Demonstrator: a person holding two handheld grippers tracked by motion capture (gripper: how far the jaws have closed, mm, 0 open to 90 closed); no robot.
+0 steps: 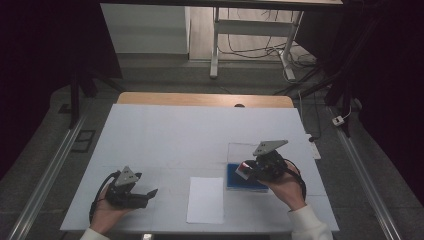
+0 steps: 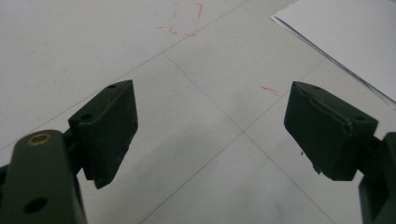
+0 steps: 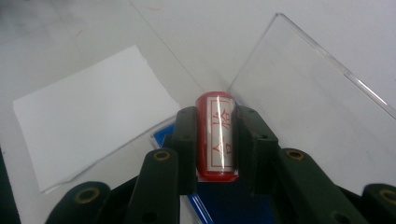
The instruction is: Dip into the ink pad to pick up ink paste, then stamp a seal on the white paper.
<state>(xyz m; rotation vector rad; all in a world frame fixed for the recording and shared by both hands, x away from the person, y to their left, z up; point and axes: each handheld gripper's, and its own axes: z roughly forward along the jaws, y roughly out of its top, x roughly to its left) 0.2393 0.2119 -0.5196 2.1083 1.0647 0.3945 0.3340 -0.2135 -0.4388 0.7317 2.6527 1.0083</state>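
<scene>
On the white worktop (image 1: 165, 135), the left gripper (image 2: 210, 126) rests open and empty while the right gripper (image 3: 212, 140) clamps a red stamp (image 3: 215, 135) by its sides, probably hard, light and slippery.

Red stamp (image 3: 217, 135) held in right tongs (image 3: 215, 140) bears red characters on its white label, too blurred to read; faint red scribbles on worktop (image 2: 187, 18) likewise unreadable.

We see a white desk frame (image 1: 250, 30) standing beyond the bench (image 1: 150, 135). Cables (image 1: 260, 50) trail across the floor (image 1: 350, 165) beneath it.
</scene>
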